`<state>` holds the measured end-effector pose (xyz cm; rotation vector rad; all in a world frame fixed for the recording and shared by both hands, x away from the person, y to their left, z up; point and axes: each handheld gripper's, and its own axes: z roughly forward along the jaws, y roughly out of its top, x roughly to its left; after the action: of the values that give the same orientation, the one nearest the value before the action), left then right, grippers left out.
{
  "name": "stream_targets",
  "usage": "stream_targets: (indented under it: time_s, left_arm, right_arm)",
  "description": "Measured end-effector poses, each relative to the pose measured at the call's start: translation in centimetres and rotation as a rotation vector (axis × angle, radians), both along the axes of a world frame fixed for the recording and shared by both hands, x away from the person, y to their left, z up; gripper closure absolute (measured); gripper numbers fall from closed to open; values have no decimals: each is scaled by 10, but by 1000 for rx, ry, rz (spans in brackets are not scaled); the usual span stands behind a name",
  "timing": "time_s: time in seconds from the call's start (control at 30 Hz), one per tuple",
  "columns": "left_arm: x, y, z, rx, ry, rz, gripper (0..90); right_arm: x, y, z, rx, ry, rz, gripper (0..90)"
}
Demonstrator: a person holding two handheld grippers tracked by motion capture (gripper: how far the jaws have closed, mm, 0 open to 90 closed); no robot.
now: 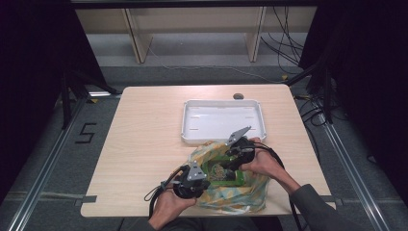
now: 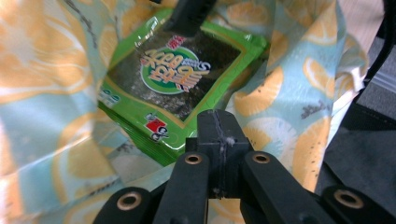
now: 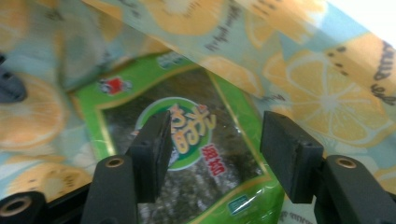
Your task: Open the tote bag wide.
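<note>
**Seaweed packet in lemon-print bag**

Green seaweed packet [image 2: 173, 88]: lies inside the lemon-print bag [image 1: 231, 192], on the desk [image 1: 144, 139] near the white tray [image 1: 222, 120]. Left gripper [image 2: 218, 135]: fingers pressed together at the bag's edge. Right gripper [image 3: 212, 149]: fingers spread above the packet.

bag [image 1: 239, 192]: pale blue with orange and yellow lemon slices, small dark lettering
packet [image 2: 177, 88]: bright green border, dark speckled middle, green-and-white round label with yellow-orange letters, small red mark at one corner
tray [image 1: 190, 126]: plain white
table [image 1: 144, 144]: light wood grain
left gripper [image 2: 218, 128]: black jaws, brass-coloured rivets
right gripper [image 3: 215, 144]: black jaws, grey plate on top
</note>
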<state>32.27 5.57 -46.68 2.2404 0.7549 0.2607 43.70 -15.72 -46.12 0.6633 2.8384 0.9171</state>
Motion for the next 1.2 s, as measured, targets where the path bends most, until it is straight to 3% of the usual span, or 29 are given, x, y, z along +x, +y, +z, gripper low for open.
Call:
stream_targets:
  time_s: [0.13, 0.27, 0.43, 0.47, 0.5, 0.6, 0.7, 0.77, 0.83, 0.93, 1.07, 1.13, 1.2]
  left_arm:
    - [4, -7, -6, 36, 14, -30, 893]
    - [9, -11, -12, 48, 32, -24, 893]
    - [13, -16, -19, 65, 46, -18, 893]
    - [13, -17, -20, 68, 54, -17, 893]
    - [15, -18, -21, 85, 42, -23, 893]
    - [15, -21, -23, 77, 63, -20, 894]
    - [15, -21, -22, 85, 48, -37, 894]
    - [14, -23, -23, 81, 65, -30, 894]
    - [15, -23, -23, 80, 65, -28, 894]
    - [15, -23, -24, 74, 63, -33, 894]
    - [16, -24, -25, 80, 63, -30, 894]
    - [16, -24, -25, 90, 51, -36, 895]
    - [15, -24, -24, 96, 61, -44, 895]
  right_arm:
    - [10, 4, -9, -5, 17, -22, 423]
    - [17, 6, -17, -26, 50, -37, 416]
    - [19, 6, -20, -32, 91, -48, 409]
    - [16, 6, -18, -30, 117, -46, 422]
    - [16, 6, -18, -30, 117, -46, 422]
    - [13, 5, -17, -32, 126, -34, 409]
    - [11, 3, -16, -31, 142, -32, 412]
    - [12, 0, -18, -19, 189, -37, 425]
    - [12, 0, -19, -29, 177, -50, 428]
    - [15, 2, -24, -29, 203, -47, 410]
    - [13, 0, -22, -7, 251, -65, 446]
    - [13, -1, -20, 18, 265, -37, 462]
    - [9, 1, -17, 31, 267, -64, 471]
